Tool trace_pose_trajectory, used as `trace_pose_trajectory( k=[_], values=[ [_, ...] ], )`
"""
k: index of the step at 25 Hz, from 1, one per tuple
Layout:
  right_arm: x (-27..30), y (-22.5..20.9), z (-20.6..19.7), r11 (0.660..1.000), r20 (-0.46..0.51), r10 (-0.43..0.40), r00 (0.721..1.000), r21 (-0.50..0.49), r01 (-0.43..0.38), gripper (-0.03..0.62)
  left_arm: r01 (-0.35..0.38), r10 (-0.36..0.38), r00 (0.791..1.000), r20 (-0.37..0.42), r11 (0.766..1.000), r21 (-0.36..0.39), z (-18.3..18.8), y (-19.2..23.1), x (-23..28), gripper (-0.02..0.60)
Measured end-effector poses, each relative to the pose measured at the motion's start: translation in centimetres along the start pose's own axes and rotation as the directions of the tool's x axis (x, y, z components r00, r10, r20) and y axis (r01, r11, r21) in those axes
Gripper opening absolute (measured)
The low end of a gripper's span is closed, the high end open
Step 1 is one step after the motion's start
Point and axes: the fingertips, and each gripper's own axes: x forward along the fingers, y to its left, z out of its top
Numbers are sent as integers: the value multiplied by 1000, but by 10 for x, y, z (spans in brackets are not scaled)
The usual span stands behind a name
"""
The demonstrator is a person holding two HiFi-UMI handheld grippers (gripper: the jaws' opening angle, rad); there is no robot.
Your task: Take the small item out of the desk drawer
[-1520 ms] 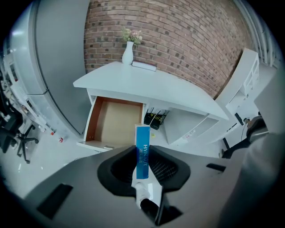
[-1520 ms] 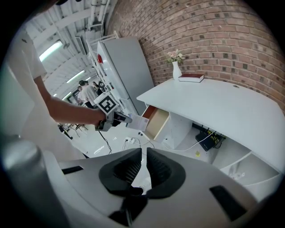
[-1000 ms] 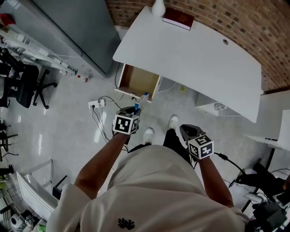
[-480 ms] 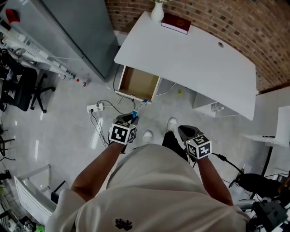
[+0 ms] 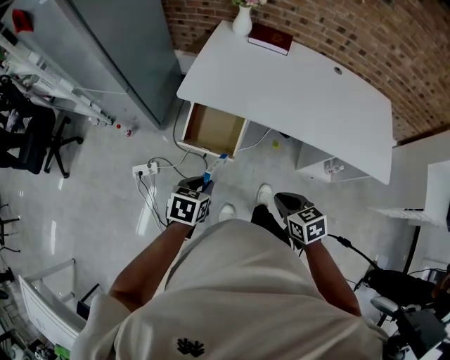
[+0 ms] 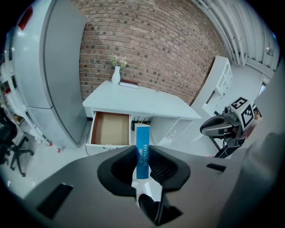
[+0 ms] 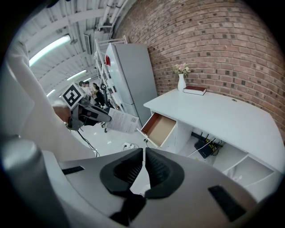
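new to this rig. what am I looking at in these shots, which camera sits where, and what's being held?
There is no robot here. A person stands with a hand-held gripper in each hand, each carrying a marker cube. The head view comes from a camera on the person's head, looking steeply down. The other two views ride on the grippers and look along their jaws.

The left hand-held gripper is clamped on a slim blue box, held upright between its jaws. The right hand-held gripper has its jaws together with nothing between them.

Ahead stands a white desk against a brick wall. Its drawer is pulled open and looks empty. On the desk top are a white vase with flowers and a red book. A power strip lies on the floor.
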Motion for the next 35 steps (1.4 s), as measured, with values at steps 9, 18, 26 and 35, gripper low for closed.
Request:
trace_pose_trajectory(
  k=[9, 18, 26, 35],
  values=[
    [-3, 6, -2, 1000, 1, -5, 1000, 2, 5, 41, 7, -7, 1000, 1, 1000, 0, -3, -1, -5, 94],
    [-1, 14, -4, 1000, 0, 1, 1000, -9, -1, 38, 20, -20, 1000, 9, 1000, -4, -7, -4, -5, 94],
    [-2, 16, -6, 1000, 1, 2, 1000, -19, -2, 35, 15, -15, 1000, 2, 1000, -2, -7, -7, -8, 94],
    [-3, 16, -4, 999, 14, 6, 1000, -33, -6, 32, 6, -6, 1000, 1, 1000, -16, -12, -4, -4, 94]
  ],
)
